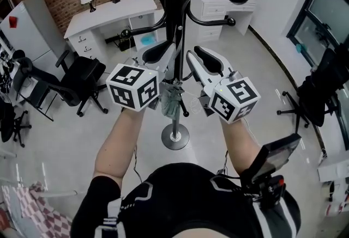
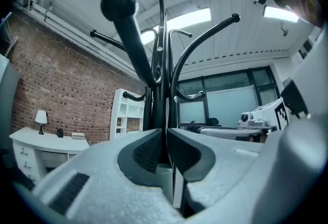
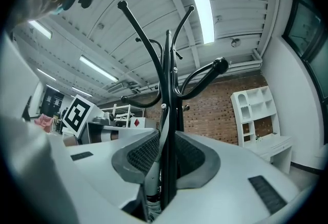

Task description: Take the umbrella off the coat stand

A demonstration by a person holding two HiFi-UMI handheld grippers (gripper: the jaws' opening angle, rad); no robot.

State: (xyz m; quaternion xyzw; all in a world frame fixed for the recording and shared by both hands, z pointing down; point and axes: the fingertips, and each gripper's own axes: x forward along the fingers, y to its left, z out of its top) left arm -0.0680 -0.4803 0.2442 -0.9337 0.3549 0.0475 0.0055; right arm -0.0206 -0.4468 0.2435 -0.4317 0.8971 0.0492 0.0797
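The left gripper [image 2: 165,135] is clenched on nothing, with only a dark slit between its pads. The coat stand [image 2: 163,89] rises just beyond its tips. The right gripper [image 3: 165,141] is released, its jaws apart around the stand's pole and a pale strip beside it. The folded umbrella [image 1: 172,99] hangs against the pole, just below and between both grippers. Far beyond the left gripper stands a white desk [image 1: 109,18].

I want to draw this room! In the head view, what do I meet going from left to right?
Black office chair → left gripper → coat stand → right gripper → dark chair.
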